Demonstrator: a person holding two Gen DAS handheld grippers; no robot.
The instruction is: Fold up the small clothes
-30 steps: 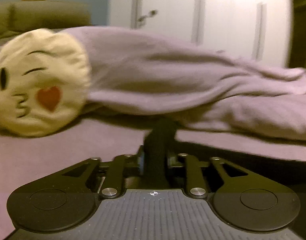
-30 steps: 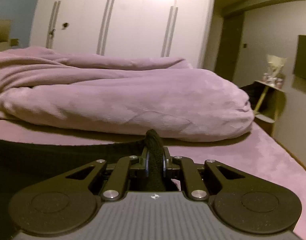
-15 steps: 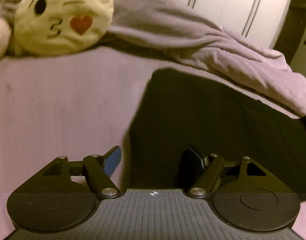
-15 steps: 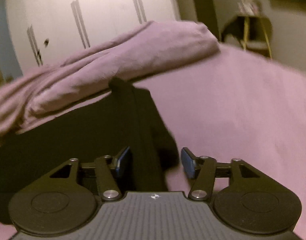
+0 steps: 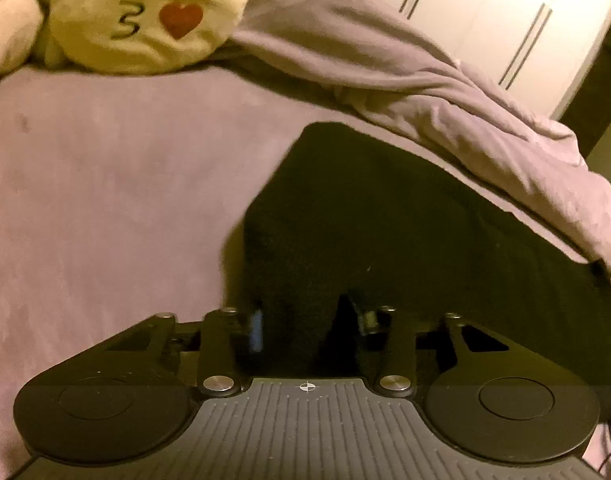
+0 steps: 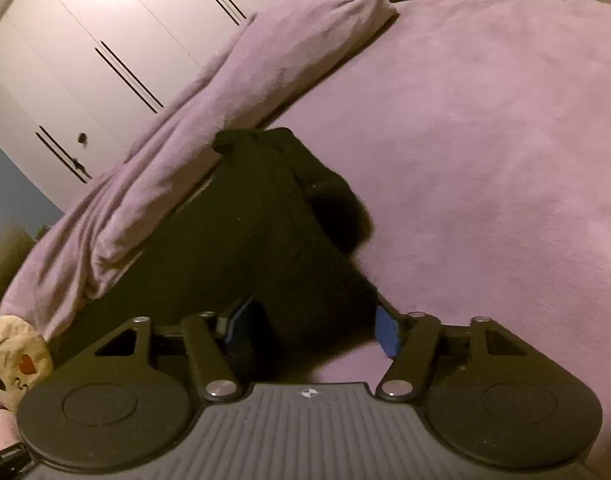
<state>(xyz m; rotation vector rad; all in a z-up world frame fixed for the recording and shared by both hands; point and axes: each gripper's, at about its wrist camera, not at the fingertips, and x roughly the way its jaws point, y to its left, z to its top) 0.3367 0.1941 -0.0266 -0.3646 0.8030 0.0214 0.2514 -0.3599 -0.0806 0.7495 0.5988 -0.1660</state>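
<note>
A black garment (image 5: 405, 232) lies flat on the purple bed; in the right wrist view (image 6: 265, 232) its near end is bunched and narrow. My left gripper (image 5: 305, 320) is open, low over the garment's left near edge, fingers straddling the cloth without pinching it. My right gripper (image 6: 309, 328) is open, its blue-padded fingers either side of the garment's right near end.
A yellow kissing-face plush pillow (image 5: 145, 12) lies at the far left, also in the right wrist view (image 6: 13, 356). A rumpled purple blanket (image 5: 445, 92) runs along the garment's far side. The purple bed surface (image 6: 485, 160) spreads right. White wardrobe doors (image 6: 105, 40) stand behind.
Both grippers were shut on the black garment a second ago and have opened, letting it go onto the bed. Both cameras have tilted down. The left jaws have narrowed slightly since half a second ago.
</note>
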